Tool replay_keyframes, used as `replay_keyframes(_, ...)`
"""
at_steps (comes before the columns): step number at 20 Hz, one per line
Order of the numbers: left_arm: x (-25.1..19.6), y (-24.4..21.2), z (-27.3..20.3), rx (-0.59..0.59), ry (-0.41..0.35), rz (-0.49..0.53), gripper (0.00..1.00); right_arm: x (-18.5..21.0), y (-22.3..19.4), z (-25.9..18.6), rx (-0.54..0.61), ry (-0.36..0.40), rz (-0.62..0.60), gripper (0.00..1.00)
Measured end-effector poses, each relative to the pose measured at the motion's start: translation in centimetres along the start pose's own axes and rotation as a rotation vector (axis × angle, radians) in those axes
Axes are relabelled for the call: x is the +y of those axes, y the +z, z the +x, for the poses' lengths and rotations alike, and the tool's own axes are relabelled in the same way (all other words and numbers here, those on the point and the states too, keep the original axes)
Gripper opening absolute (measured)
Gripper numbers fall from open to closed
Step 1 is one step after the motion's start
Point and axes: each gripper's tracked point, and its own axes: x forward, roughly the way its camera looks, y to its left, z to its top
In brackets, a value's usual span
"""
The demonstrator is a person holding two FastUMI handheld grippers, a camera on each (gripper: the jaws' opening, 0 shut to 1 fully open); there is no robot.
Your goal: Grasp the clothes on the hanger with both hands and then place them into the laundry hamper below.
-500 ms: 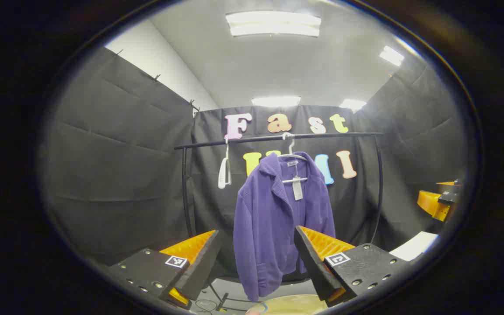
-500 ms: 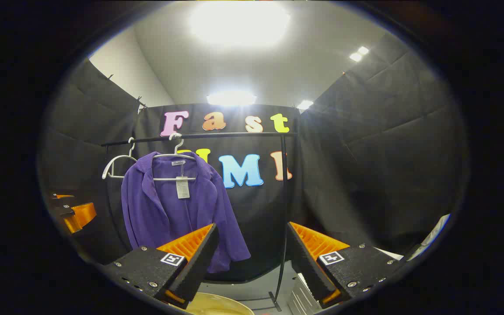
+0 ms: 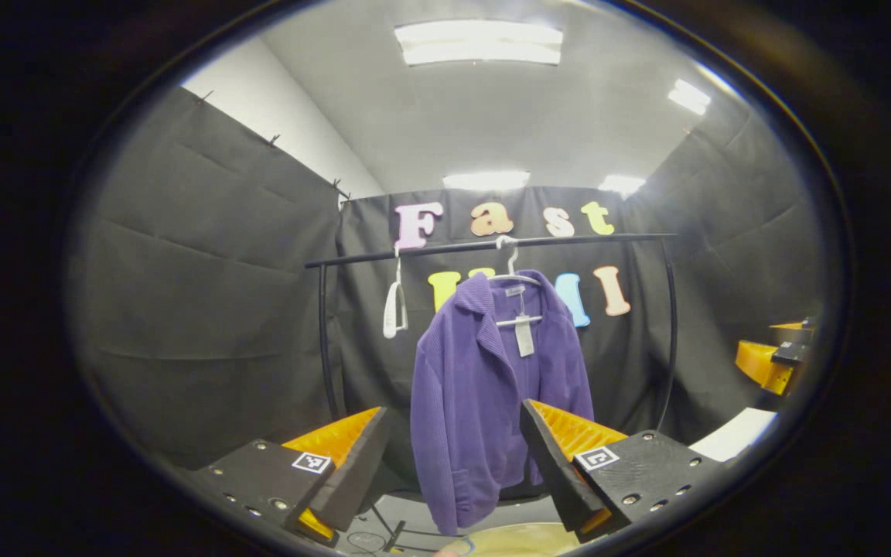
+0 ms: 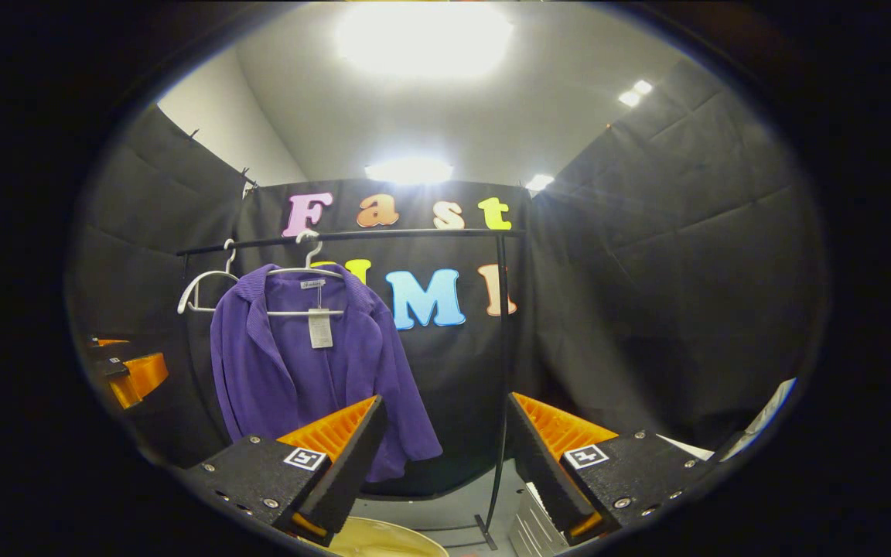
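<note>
A purple jacket [image 3: 492, 387] [image 4: 298, 363] hangs on a white hanger [image 3: 513, 271] [image 4: 308, 267] from a black rail [image 3: 492, 244] [image 4: 353, 236]. A pale hamper's rim [image 3: 519, 539] [image 4: 384, 538] shows at the bottom, under the jacket. In the left gripper view my left gripper [image 3: 453, 456] stands open, well short of the jacket, nothing between its fingers. My right gripper [image 4: 445, 449] in the right gripper view is open too, aimed to the right of the jacket. The other gripper shows far off at the edge [image 3: 770, 360] [image 4: 124, 371].
A second, bare white hanger [image 3: 393, 309] [image 4: 202, 290] hangs on the rail left of the jacket. The rack's black uprights [image 3: 326, 340] [image 4: 502, 371] stand at both ends. A white object [image 3: 732, 433] lies at the right edge. Black cloth walls close in the booth.
Both views have shifted very slightly; the jacket sits a touch lower left in each. The grippers stay open.
</note>
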Motion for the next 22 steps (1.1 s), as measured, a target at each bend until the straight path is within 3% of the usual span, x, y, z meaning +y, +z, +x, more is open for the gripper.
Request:
replay_keyframes(3,-0.3,-0.2,0.6,0.002,0.000,-0.004,0.98,-0.2,0.1,0.7,-0.003,-0.003,0.003,0.95)
replay_keyframes(4,-0.3,0.0,1.0,0.002,0.000,-0.006,0.90,-0.1,0.1,0.9,-0.004,-0.001,0.003,0.95)
replay_keyframes(5,-0.4,-0.1,1.0,0.003,0.003,-0.007,0.90,-0.1,0.2,1.2,-0.005,0.000,0.002,0.95)
replay_keyframes(6,-0.4,-0.1,1.3,0.003,0.005,-0.008,1.00,-0.1,0.3,1.5,-0.007,0.004,0.002,0.95)
replay_keyframes(11,-0.9,0.9,2.9,-0.010,0.030,-0.025,1.00,0.8,1.5,3.9,-0.025,0.047,0.020,0.95)
replay_keyframes(12,-1.0,1.3,3.4,-0.013,0.037,-0.030,0.89,1.0,1.8,4.6,-0.031,0.059,0.020,0.95)
replay_keyframes(14,-1.6,2.0,4.6,-0.022,0.046,-0.038,1.00,1.2,2.6,6.0,-0.053,0.078,0.017,0.96)
replay_keyframes(22,-4.5,4.2,9.0,-0.052,0.067,-0.037,1.00,3.2,4.3,12.0,-0.097,0.182,0.052,0.95)
